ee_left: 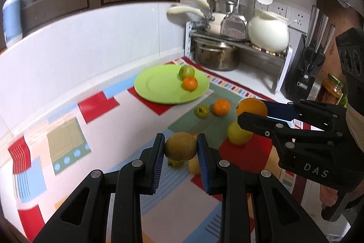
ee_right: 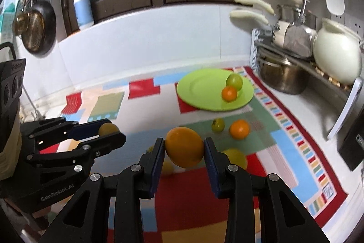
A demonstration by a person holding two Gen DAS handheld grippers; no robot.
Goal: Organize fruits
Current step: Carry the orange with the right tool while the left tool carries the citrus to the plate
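My left gripper (ee_left: 180, 147) is shut on a brown round fruit (ee_left: 180, 146) and holds it above the patterned mat; it also shows in the right wrist view (ee_right: 111, 131). My right gripper (ee_right: 184, 148) is shut on a large orange (ee_right: 184, 147), also held above the mat, and shows in the left wrist view (ee_left: 252, 112). A green plate (ee_left: 159, 88) at the back of the mat holds a green apple (ee_left: 186, 71) and a small orange (ee_left: 190, 83). Loose on the mat lie a small green fruit (ee_left: 202, 111), a tangerine (ee_left: 220, 107) and a yellow-green apple (ee_left: 238, 134).
A rack (ee_left: 238, 47) with pots, pans and a white jug (ee_left: 268, 32) stands at the back right. A black knife block (ee_left: 304, 70) is to its right. A white tiled wall (ee_left: 91, 42) runs along the left, with a soap bottle (ee_left: 12, 15) on its ledge.
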